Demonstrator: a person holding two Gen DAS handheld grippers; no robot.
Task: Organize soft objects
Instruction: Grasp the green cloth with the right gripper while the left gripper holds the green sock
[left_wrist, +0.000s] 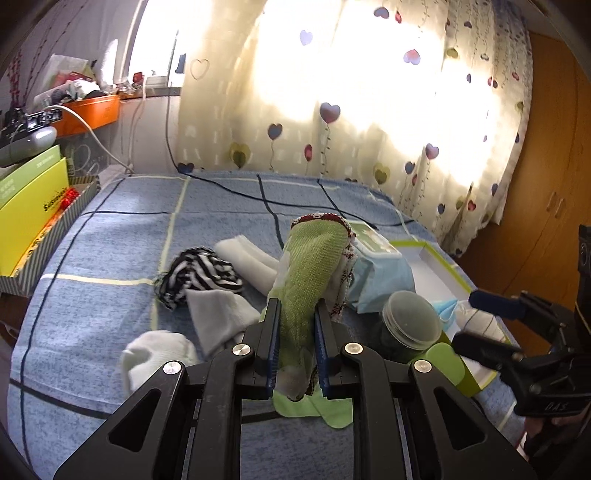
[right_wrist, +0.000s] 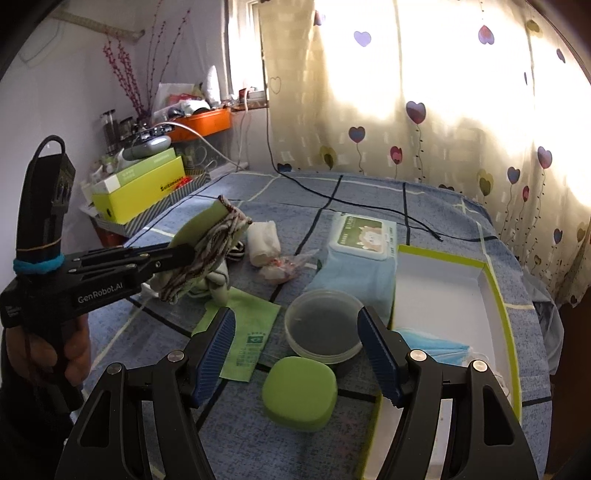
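- At nine o'clock on the bed (left_wrist: 110, 229), white socks (left_wrist: 157, 354) and a striped cloth (left_wrist: 199, 275) lie unsorted.
- Your left gripper (left_wrist: 295, 314) pinches the green cloth (left_wrist: 308, 266), lifted at centre.
- At three o'clock, your right gripper (right_wrist: 295, 325) is spread, empty; the box (right_wrist: 495, 273) holds only a face mask (right_wrist: 432, 341).

The left gripper (left_wrist: 295, 314), black with blue pads, is clamped on a green woven cloth (left_wrist: 310, 266), angled downward. The right gripper (right_wrist: 297, 325) stands wide, holding nothing.
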